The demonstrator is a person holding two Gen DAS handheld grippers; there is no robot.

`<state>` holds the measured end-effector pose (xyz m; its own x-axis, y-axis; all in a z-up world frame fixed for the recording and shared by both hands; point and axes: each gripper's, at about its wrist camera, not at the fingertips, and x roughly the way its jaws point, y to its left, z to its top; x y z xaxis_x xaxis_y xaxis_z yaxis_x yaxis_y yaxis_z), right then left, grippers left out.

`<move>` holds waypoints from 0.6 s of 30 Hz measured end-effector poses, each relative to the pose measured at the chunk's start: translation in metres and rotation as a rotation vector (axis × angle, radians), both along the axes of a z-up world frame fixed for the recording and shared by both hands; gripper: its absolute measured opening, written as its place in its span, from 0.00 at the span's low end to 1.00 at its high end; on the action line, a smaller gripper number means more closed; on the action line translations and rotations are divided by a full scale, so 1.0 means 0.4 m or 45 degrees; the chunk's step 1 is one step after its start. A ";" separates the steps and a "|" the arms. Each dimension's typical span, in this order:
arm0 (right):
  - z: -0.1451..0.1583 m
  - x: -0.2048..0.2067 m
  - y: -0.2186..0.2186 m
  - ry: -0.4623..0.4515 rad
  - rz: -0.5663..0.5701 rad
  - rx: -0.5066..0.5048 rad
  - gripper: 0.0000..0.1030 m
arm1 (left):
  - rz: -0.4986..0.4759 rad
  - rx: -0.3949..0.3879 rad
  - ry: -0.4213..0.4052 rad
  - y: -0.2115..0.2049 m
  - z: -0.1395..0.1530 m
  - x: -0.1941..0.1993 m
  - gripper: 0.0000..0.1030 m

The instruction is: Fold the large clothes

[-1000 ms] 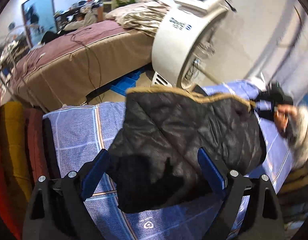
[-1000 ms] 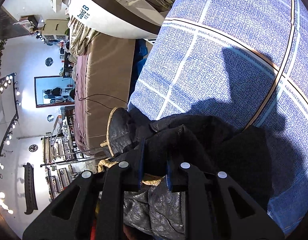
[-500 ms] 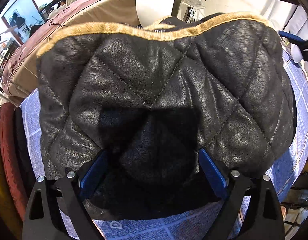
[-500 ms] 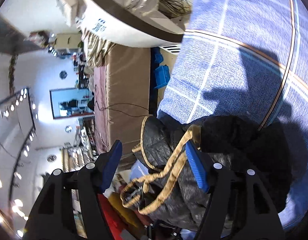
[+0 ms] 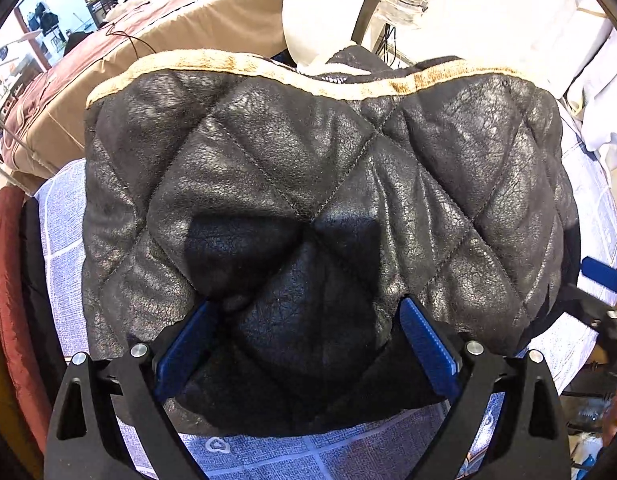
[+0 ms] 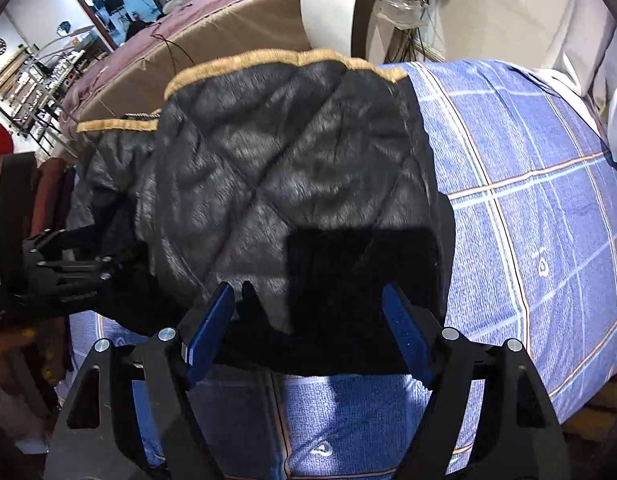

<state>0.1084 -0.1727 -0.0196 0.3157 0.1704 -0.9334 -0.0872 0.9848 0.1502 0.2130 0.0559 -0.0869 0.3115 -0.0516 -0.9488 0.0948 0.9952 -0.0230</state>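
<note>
A black quilted jacket (image 5: pixel 328 184) with a tan fleece hem (image 5: pixel 212 62) lies folded on a bed with a blue plaid sheet (image 5: pixel 64 240). My left gripper (image 5: pixel 304 328) is open, its blue pads either side of the jacket's near edge, close above it. The jacket also shows in the right wrist view (image 6: pixel 292 176). My right gripper (image 6: pixel 308 320) is open over the jacket's near right corner. The left gripper (image 6: pixel 64 268) shows at the left of the right wrist view, and a blue pad of the right gripper (image 5: pixel 600 276) at the right edge of the left wrist view.
The plaid sheet (image 6: pixel 528 200) stretches to the right of the jacket. A white machine (image 6: pixel 332 0) stands behind the bed. A brown-covered bed (image 5: pixel 168 36) lies beyond. Red and dark garments (image 5: pixel 8 280) hang at the left.
My right gripper let go of the jacket, opened and swung round to face it from the front. My left gripper moved in close over the jacket and stayed open.
</note>
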 end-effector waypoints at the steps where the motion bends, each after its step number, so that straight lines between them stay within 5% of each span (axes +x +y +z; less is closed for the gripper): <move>1: -0.008 -0.003 -0.002 0.006 -0.015 -0.005 0.74 | 0.006 0.010 -0.009 0.000 0.008 -0.003 0.89; 8: -0.041 0.033 0.006 0.037 -0.023 -0.085 0.74 | 0.078 0.074 -0.076 0.019 0.046 -0.070 0.89; 18: -0.073 0.127 0.035 0.080 -0.025 -0.166 0.81 | 0.106 0.088 0.009 0.078 -0.009 -0.017 0.95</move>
